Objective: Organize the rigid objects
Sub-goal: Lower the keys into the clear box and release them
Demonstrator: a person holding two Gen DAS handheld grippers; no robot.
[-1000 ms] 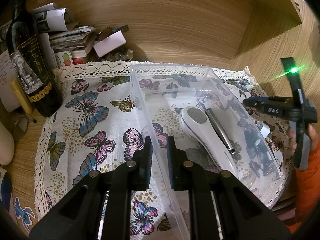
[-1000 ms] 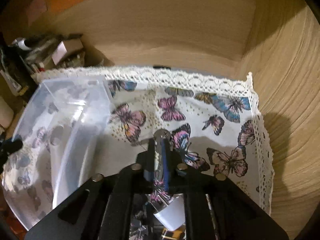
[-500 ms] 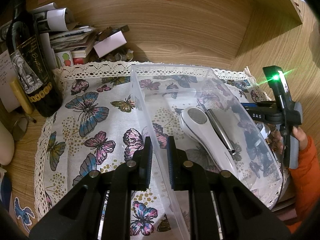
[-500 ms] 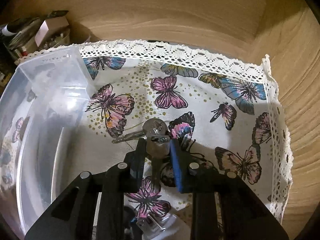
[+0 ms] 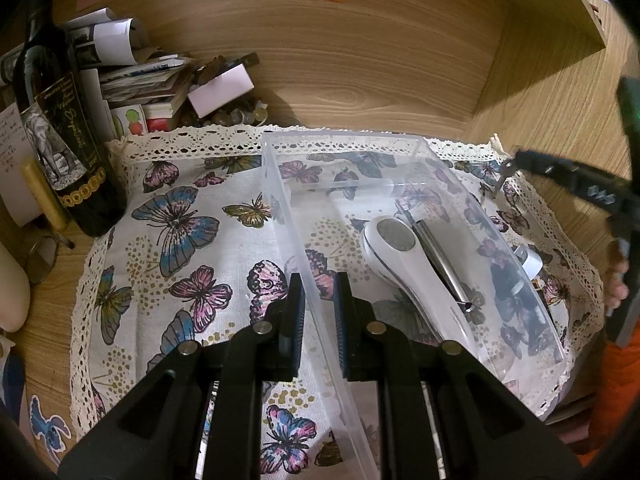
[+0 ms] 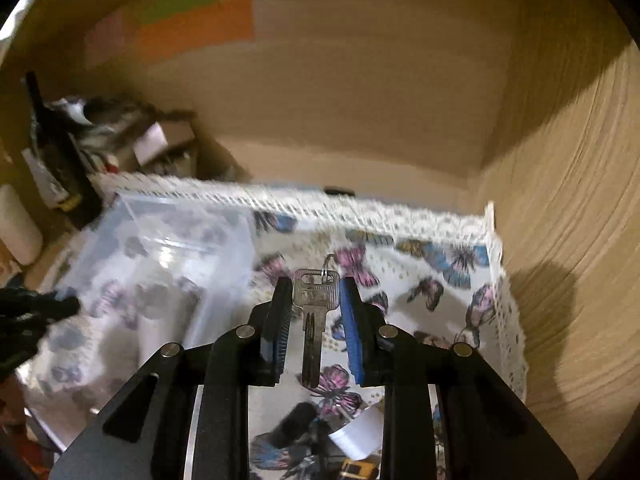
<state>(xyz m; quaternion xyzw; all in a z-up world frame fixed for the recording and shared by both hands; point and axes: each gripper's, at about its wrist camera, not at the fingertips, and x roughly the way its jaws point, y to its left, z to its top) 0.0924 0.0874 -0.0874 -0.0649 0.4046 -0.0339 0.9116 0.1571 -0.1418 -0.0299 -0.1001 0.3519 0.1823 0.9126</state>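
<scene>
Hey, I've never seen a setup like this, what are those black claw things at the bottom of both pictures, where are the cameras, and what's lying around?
There is no robot here. A person holds a two-fingered tool in each hand, and each tool carries a wide-angle camera looking forward along its fingers, so the black claws are the tools themselves.

The left picture comes from the left tool. Its fingers pinch the near wall of a clear plastic box, which stands on a butterfly cloth. Inside the box lie a white handheld device and a metal pen-like rod. A dark bottle stands at the left by a pile of papers.

The right picture, blurred by motion, comes from the right tool. A key sits between its fingers, lifted above the cloth. It also shows in the left picture, at the right edge.
</scene>
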